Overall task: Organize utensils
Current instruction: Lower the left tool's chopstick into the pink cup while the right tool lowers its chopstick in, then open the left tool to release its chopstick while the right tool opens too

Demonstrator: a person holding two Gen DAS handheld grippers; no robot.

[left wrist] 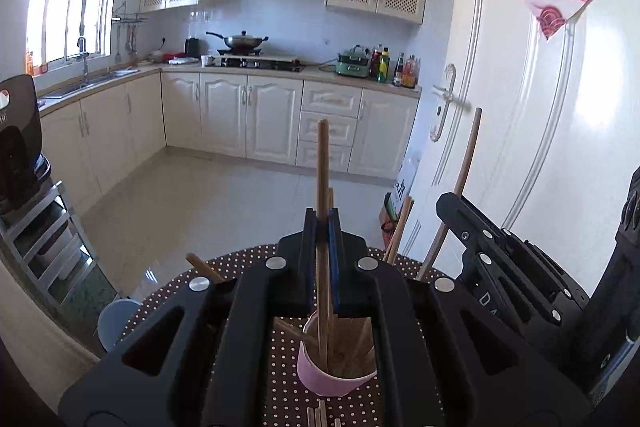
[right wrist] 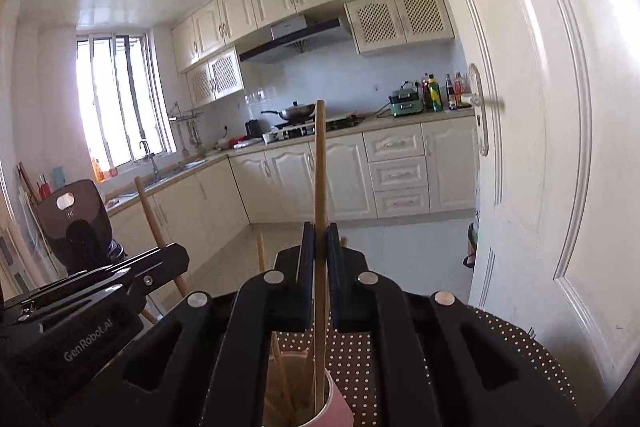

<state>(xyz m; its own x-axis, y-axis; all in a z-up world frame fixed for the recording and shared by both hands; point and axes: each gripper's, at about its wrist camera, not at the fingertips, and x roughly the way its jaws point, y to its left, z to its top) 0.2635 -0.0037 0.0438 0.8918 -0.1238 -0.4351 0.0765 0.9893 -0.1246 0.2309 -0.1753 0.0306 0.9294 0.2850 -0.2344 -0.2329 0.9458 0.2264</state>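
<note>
Chopsticks already lean inside the pink cup [left wrist: 338, 373] on the dotted tablecloth [left wrist: 288, 393], crowding it. Left gripper [left wrist: 323, 227] pinches an upright chopstick [left wrist: 322, 163] at twelve o'clock; right gripper [right wrist: 318, 239], tilted slightly downward, clamps another chopstick [right wrist: 319, 167], apparently entering the cup.

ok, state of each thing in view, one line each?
left tool: shut on a chopstick, upright, tip in cup
right tool: shut on its own chopstick, upright, tip in cup
pink cup: upright, holds chopsticks
door: open
</note>
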